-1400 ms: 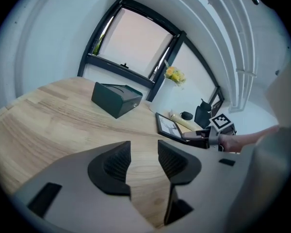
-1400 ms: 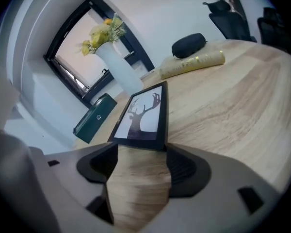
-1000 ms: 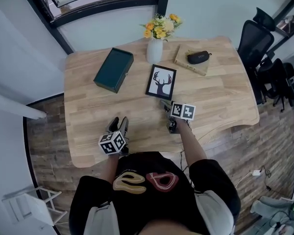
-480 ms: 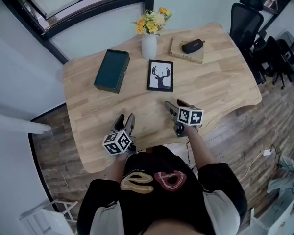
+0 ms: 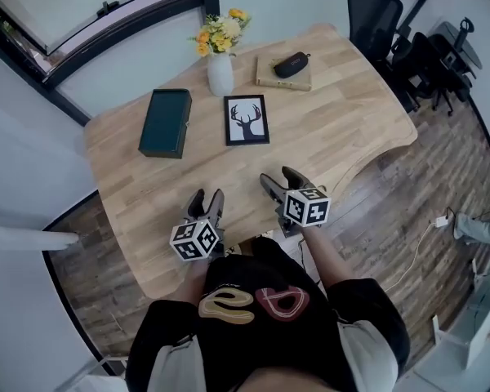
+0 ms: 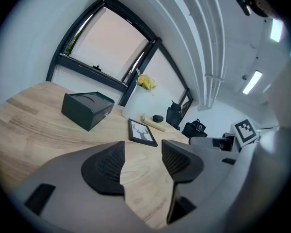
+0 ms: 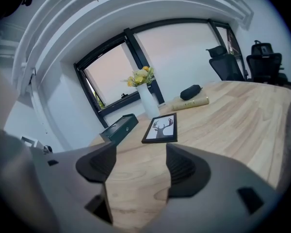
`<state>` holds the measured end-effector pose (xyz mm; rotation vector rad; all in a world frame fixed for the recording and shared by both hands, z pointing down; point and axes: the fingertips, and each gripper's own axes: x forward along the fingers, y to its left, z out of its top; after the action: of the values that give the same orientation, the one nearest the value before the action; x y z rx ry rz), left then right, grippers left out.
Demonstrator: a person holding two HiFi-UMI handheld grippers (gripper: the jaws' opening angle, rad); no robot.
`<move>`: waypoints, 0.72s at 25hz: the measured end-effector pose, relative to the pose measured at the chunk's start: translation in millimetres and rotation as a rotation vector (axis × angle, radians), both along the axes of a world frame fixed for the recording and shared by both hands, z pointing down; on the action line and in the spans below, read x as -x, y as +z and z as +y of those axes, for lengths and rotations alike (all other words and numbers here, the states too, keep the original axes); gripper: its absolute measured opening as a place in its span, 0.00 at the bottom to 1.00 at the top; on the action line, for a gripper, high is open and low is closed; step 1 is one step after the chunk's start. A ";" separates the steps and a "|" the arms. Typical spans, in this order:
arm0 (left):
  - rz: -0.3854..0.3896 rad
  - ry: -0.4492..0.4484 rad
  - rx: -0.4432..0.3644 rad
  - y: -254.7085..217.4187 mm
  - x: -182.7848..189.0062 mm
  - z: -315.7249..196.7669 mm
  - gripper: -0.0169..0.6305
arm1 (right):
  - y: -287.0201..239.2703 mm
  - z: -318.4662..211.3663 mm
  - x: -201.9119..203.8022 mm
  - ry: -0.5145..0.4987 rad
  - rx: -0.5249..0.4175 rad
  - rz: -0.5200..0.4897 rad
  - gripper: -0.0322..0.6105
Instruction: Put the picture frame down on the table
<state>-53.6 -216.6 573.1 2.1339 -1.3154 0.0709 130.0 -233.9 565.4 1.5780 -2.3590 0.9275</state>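
Tongs at the near edge of the light wooden counter (image 5: 335,113), both pairs spread and empty: left tongs (image 5: 206,196), right tongs (image 5: 278,175) alongside. Farther out, the black rectangular deer-print picture frame (image 5: 247,120) lies flat mid-counter.

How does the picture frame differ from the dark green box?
The picture frame is thin, black-edged, with a white deer print; the dark green box is thicker, without a picture. In the head view, the box lies left of the frame. Both are rectangular and lie flat on the table.
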 end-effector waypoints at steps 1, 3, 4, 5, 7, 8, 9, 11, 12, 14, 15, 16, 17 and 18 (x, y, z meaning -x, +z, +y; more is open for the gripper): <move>-0.005 0.009 -0.007 -1.1 -1.9 1.2 0.38 | -2.4 5.2 0.7 0.008 -0.010 0.003 0.55; -0.010 0.033 -0.018 -3.3 -6.0 5.4 0.38 | -7.3 15.5 2.1 0.023 -0.027 0.010 0.55; -0.014 0.047 -0.024 -4.4 -8.1 8.2 0.38 | -9.9 20.8 2.5 0.031 -0.035 0.017 0.55; -0.021 0.061 -0.033 -5.7 -10.1 11.5 0.38 | -12.8 26.2 2.3 0.040 -0.044 0.028 0.55; -0.047 0.084 -0.056 -8.8 -12.6 19.0 0.38 | -18.9 36.9 1.4 0.056 -0.067 0.052 0.55; -0.058 0.090 -0.066 -10.8 -12.6 23.0 0.38 | -21.8 42.2 1.9 0.061 -0.078 0.060 0.55; -0.064 0.096 -0.073 -12.8 -12.4 27.1 0.38 | -24.3 47.3 2.9 0.064 -0.087 0.065 0.55; -0.066 0.114 -0.088 -16.9 -13.4 34.4 0.38 | -28.6 56.1 4.5 0.074 -0.100 0.069 0.55; -0.068 0.125 -0.096 -19.0 -14.5 37.7 0.38 | -30.7 59.7 5.0 0.081 -0.106 0.068 0.55; -0.071 0.142 -0.111 -23.2 -15.8 44.9 0.38 | -34.2 67.0 5.6 0.100 -0.120 0.068 0.55; -0.069 0.147 -0.117 -25.3 -15.7 48.4 0.38 | -35.8 71.1 5.9 0.110 -0.129 0.072 0.55; -0.066 0.150 -0.123 -27.2 -15.2 51.6 0.38 | -37.4 75.3 6.1 0.121 -0.140 0.080 0.54; -0.065 0.153 -0.130 -28.8 -14.5 54.1 0.38 | -38.8 79.1 6.7 0.128 -0.151 0.090 0.54; -0.066 0.159 -0.137 -30.2 -13.8 56.0 0.38 | -40.1 82.3 7.9 0.132 -0.160 0.101 0.53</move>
<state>-39.9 -160.7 542.9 2.3686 -1.2163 0.1201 122.1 -151.6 525.3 1.8131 -2.3344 0.6774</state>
